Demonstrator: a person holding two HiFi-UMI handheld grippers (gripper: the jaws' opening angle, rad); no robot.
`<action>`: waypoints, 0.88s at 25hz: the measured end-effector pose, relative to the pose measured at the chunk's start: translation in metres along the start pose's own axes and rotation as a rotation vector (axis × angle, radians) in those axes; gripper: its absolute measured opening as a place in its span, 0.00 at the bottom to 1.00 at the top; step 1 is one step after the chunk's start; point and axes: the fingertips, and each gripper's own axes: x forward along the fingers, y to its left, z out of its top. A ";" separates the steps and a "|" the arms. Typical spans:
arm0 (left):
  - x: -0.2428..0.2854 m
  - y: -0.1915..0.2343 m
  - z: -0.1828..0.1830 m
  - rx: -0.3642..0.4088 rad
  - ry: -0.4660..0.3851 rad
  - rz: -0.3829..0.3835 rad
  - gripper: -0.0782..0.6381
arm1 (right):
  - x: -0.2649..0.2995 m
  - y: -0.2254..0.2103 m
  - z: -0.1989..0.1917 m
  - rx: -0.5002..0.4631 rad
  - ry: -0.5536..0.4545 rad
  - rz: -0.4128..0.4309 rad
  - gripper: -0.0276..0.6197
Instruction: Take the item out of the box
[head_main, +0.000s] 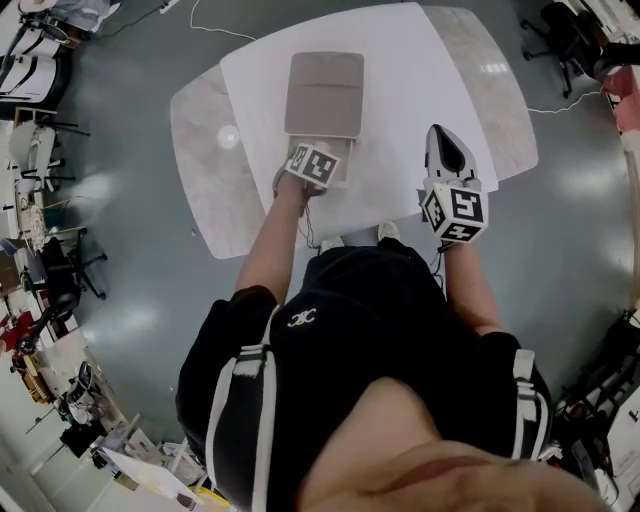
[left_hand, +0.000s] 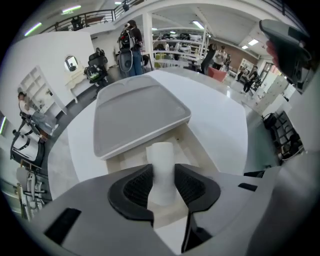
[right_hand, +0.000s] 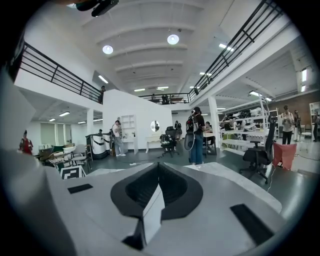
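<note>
In the head view the left gripper (head_main: 312, 166) covers its own fingers, the item between them and the near part of the box (head_main: 346, 170). In the left gripper view the item's (left_hand: 161, 172) foot is out of sight behind the fingers (left_hand: 135, 187), and its edges blur where the pads meet it. Beyond the fingers the lid (left_hand: 140, 117) hides the box's far end. People (right_hand: 196, 135) far past the right fingers (right_hand: 175, 187) are too small to tell apart.

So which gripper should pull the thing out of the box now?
The left gripper. It is right at the open box, with the white item between its jaws. The right gripper is shut, empty, and pointing away at the room.
</note>
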 end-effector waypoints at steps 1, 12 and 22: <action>-0.005 -0.002 0.003 -0.001 -0.019 0.003 0.31 | 0.002 0.002 0.001 -0.001 -0.003 0.012 0.06; -0.099 0.018 0.046 -0.105 -0.379 0.156 0.31 | 0.020 0.044 0.016 -0.033 -0.036 0.161 0.06; -0.256 0.042 0.084 -0.185 -0.901 0.350 0.31 | 0.029 0.103 0.042 -0.053 -0.109 0.284 0.06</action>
